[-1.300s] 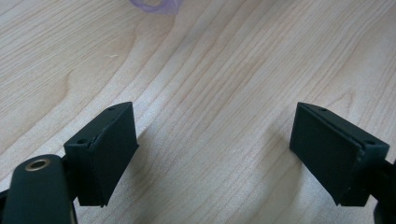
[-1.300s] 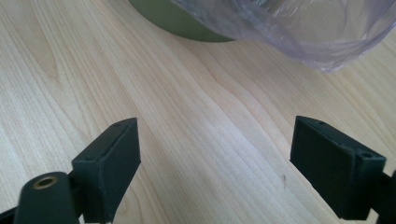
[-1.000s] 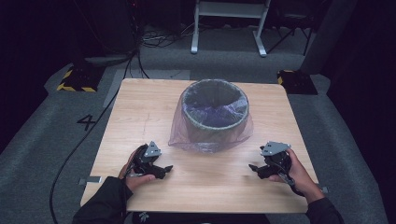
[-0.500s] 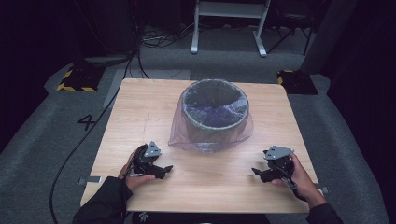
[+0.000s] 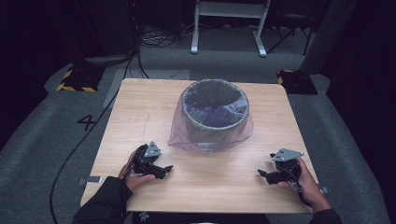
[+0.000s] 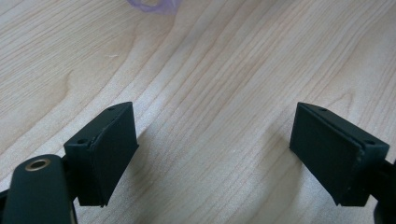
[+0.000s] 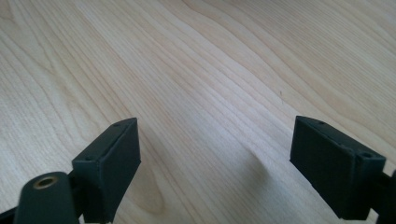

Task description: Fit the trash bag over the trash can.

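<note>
Left claw and right claw, both low, jaws seemingly wide apart.

On the table stand one bin, one purple bag lining it, and two grippers.

The left gripper gapes over bare table; perhaps purple plastic beyond.

A bin stands mid-table, inside a bag. Nearer the person, the left gripper lies left, the right gripper right, well apart.
</note>
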`<state>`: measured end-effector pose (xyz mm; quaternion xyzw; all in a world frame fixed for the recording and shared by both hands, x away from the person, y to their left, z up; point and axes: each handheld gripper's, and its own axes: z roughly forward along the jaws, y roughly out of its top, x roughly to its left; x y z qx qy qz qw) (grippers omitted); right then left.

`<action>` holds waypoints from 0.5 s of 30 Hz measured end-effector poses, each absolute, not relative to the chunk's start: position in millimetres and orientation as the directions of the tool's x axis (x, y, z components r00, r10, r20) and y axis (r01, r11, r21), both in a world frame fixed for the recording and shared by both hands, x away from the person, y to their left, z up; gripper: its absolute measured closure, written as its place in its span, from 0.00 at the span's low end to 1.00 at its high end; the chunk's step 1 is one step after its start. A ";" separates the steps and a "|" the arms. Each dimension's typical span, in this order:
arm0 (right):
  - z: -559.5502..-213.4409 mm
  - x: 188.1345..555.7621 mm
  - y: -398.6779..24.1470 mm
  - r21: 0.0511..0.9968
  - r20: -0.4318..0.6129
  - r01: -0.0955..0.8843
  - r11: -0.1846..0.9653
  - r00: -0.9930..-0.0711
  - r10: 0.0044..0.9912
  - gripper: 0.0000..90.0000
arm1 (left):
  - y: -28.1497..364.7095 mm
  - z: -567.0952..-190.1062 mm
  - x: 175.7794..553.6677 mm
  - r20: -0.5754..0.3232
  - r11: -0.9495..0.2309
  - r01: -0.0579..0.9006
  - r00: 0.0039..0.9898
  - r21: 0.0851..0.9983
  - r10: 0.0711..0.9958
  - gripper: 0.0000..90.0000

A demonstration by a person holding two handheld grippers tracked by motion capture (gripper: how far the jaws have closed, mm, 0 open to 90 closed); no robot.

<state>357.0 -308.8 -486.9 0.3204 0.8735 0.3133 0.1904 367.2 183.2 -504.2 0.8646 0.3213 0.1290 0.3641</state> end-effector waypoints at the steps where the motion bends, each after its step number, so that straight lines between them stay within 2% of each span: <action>1: -488.5 356.7 -312.5 0.675 -0.124 0.447 0.587 -0.716 0.687 0.18 | 183.2 -504.1 367.2 -0.011 -0.528 0.462 0.760 0.712 0.649 0.16; 15: -498.3 355.4 -332.9 0.710 -0.050 0.498 0.498 -0.670 0.741 0.17 | 183.2 -504.2 367.2 -0.011 -0.528 0.462 0.760 0.712 0.649 0.16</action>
